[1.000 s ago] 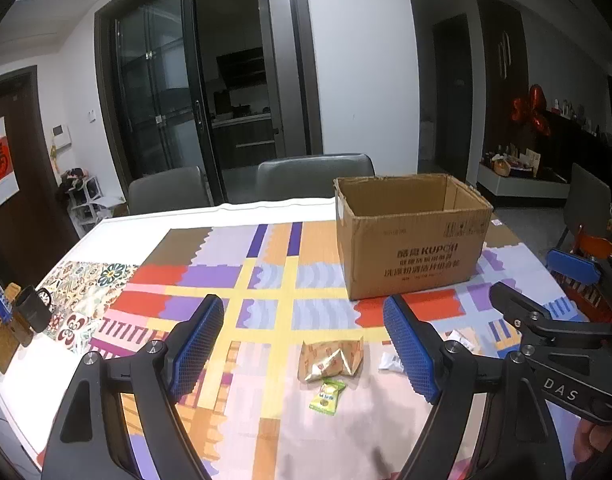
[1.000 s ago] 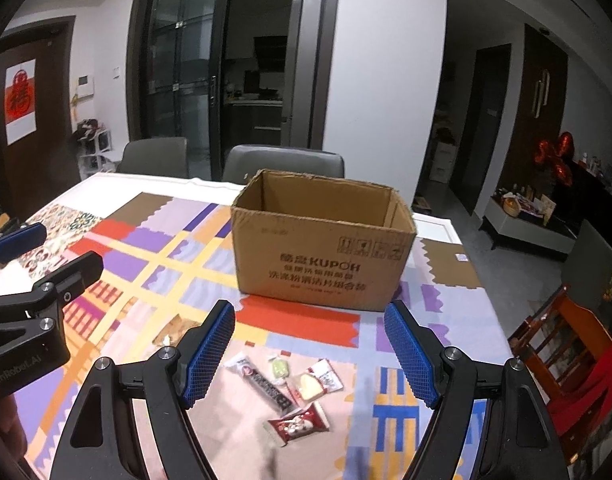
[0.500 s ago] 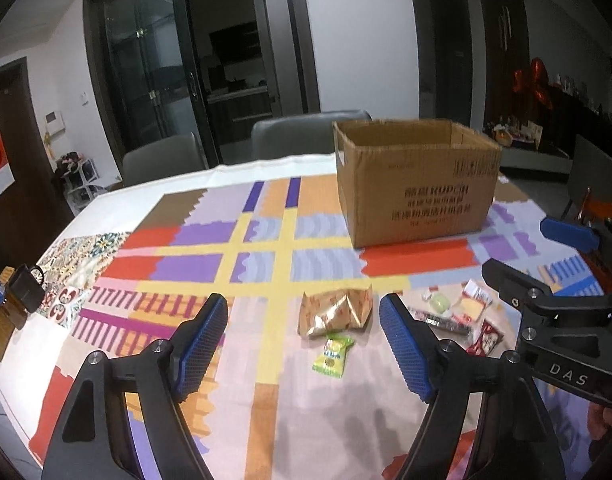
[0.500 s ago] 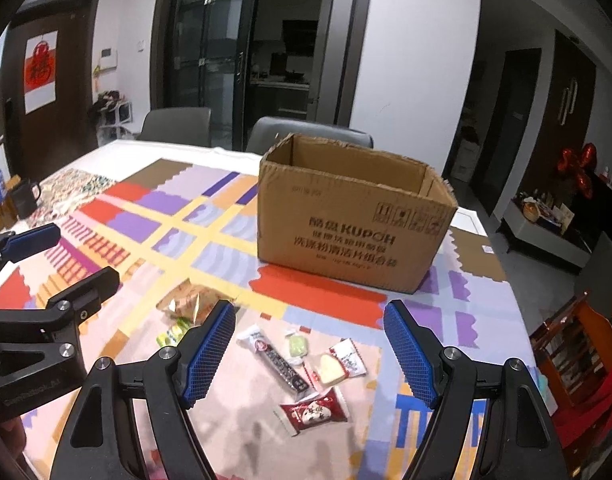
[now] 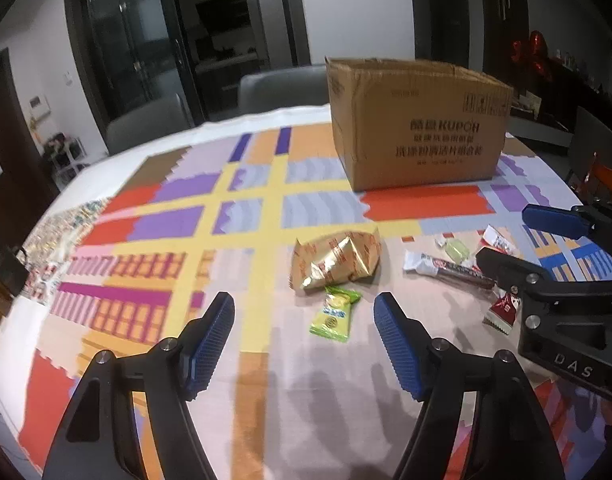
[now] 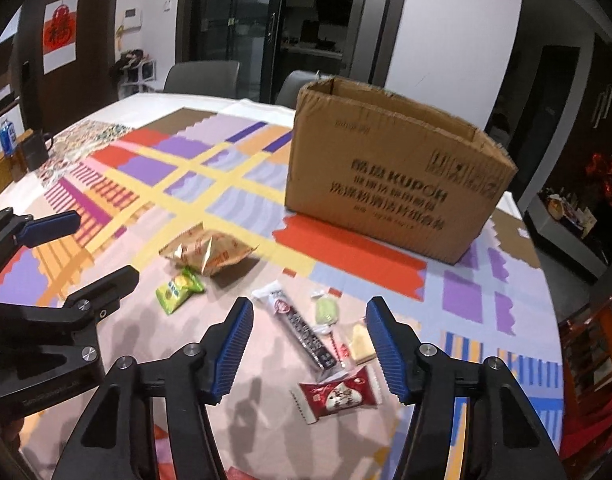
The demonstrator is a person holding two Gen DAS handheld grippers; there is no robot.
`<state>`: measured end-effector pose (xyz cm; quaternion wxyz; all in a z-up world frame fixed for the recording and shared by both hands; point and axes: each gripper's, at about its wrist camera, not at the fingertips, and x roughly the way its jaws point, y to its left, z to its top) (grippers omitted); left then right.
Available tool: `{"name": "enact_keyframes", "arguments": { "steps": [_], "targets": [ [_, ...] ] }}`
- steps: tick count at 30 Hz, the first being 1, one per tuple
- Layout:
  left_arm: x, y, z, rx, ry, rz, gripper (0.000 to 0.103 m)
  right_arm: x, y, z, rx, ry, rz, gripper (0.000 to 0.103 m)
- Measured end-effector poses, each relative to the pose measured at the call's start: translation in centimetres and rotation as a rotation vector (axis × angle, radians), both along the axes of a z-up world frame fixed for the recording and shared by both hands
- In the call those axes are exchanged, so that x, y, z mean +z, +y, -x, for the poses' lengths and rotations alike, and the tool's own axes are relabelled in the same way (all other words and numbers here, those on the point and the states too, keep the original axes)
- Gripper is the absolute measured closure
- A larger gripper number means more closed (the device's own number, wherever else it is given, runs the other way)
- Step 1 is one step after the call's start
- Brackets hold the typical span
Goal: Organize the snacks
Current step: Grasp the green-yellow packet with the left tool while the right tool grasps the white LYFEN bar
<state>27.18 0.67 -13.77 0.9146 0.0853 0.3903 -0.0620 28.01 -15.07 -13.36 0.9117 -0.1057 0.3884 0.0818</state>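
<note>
Clearly your left gripper (image 5: 304, 334) was the nearer one to the green candy packet (image 5: 333, 313), which lay flat on the counter (image 5: 178, 240) just ahead of its jaws and between their lines, long axis running roughly away from you. Those jaws were closing with nothing yet pressed between them. Your right gripper (image 6: 309, 339) framed the dark snack bar (image 6: 306, 332), whose long axis ran slantwise across the gap; its jaws were closing too, still off the wrapper. Both snacks lay on the near side of the open cardboard box (image 6: 390, 184), well apart from it.
</note>
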Motion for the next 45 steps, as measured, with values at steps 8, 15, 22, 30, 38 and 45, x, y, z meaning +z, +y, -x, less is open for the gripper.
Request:
{"name": "enact_keyframes", "arguments": {
  "steps": [8,15,22,30,38,45],
  "targets": [
    [-1.8,0.0,-1.3,-0.028,0.055,0.010,0.035,-2.3,0.2,-1.3,0.039,0.093,-0.006,0.055],
    [-3.6,-0.2,-2.4,-0.042,0.100,0.014,0.038,-4.3,0.3,-2.4,0.062,0.149,0.002,0.058],
    [-4.9,-0.2,-3.3,-0.052,0.138,0.031,0.040,-5.8,0.2,-3.6,0.069,0.192,-0.012,0.066],
    [-6.0,-0.8,-3.9,-0.058,0.162,0.021,0.050,-6.8,0.0,-4.6,0.075,0.212,-0.021,0.074],
    [-6.4,-1.0,-4.6,-0.057,0.177,0.063,0.060,-7.4,-0.3,-4.9,0.092,0.240,-0.074,0.078],
    [-6.4,-1.2,-4.4,-0.071,0.164,0.082,0.079,-7.4,-0.3,-4.8,0.097,0.230,-0.082,0.080]
  ]
}}
